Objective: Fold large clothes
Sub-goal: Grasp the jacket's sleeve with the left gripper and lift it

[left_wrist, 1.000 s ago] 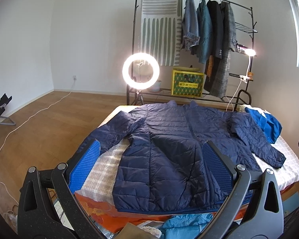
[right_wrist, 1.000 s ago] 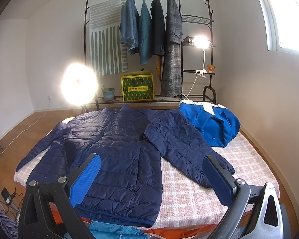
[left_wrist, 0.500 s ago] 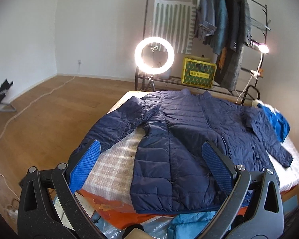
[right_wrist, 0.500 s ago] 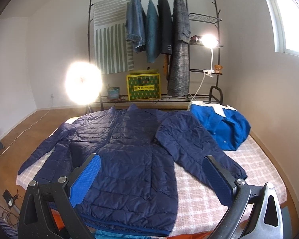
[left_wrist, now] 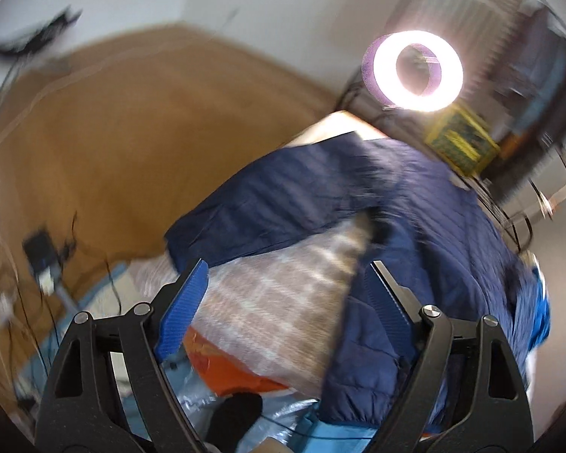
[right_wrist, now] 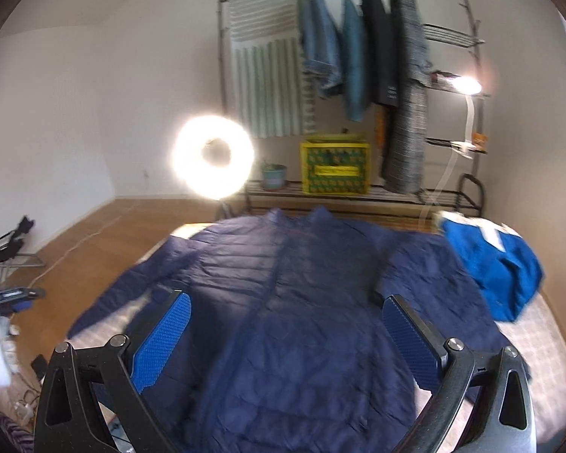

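Note:
A navy quilted puffer jacket (right_wrist: 290, 302) lies spread flat, front up, on a bed with a checked cover (right_wrist: 539, 370). It also shows in the blurred, tilted left wrist view (left_wrist: 434, 234), its left sleeve (left_wrist: 268, 204) reaching toward the bed's edge. My left gripper (left_wrist: 286, 294) is open and empty, above the checked cover near that sleeve's cuff. My right gripper (right_wrist: 283, 324) is open and empty, above the jacket's lower body.
A bright blue garment (right_wrist: 498, 260) lies at the bed's far right. A lit ring light (right_wrist: 213, 156) and a clothes rack (right_wrist: 358, 56) with a yellow crate (right_wrist: 334, 170) stand behind the bed. Wooden floor with cables (left_wrist: 94, 120) lies to the left.
My left gripper has swung left and down toward the jacket's left sleeve, blurring its view. My right gripper has moved left and closer over the jacket's body. Both stay open.

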A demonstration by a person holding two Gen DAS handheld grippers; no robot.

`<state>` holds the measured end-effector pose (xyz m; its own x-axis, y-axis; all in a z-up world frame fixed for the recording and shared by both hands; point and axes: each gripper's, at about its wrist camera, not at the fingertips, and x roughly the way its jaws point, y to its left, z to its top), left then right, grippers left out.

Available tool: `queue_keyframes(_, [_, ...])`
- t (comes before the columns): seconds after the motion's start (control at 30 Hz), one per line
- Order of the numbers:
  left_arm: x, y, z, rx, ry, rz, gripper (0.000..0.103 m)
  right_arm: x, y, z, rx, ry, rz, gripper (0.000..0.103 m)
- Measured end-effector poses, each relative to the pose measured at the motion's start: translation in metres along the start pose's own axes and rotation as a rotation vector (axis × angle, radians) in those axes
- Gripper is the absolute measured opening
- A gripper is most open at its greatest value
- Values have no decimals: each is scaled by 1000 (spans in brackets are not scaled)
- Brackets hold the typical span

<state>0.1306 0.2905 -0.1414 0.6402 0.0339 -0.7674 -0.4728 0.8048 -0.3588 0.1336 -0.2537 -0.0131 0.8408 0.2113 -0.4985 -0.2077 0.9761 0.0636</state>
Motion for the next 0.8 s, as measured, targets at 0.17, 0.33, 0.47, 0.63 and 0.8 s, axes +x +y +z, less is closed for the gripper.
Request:
queue_keyframes(0.17, [47, 53, 18, -195, 124, -16, 81, 27, 14, -7, -42, 46, 66, 103])
queue_keyframes(0.33, [80, 85, 8, -353, 220, -75, 75, 51, 15, -13, -38, 116, 66, 103])
queue_keyframes(0.47, [108, 96, -4, -423, 269, -85, 75, 55, 16, -13, -56, 114, 44, 103])
queue_keyframes(0.63, [131, 114, -18, -523, 280, -84, 74, 61, 19, -14, -73, 131, 44, 103])
queue_keyframes(0.8, [135, 116, -15, -552, 238, -90, 73, 63, 28, -19, -147, 129, 25, 103])
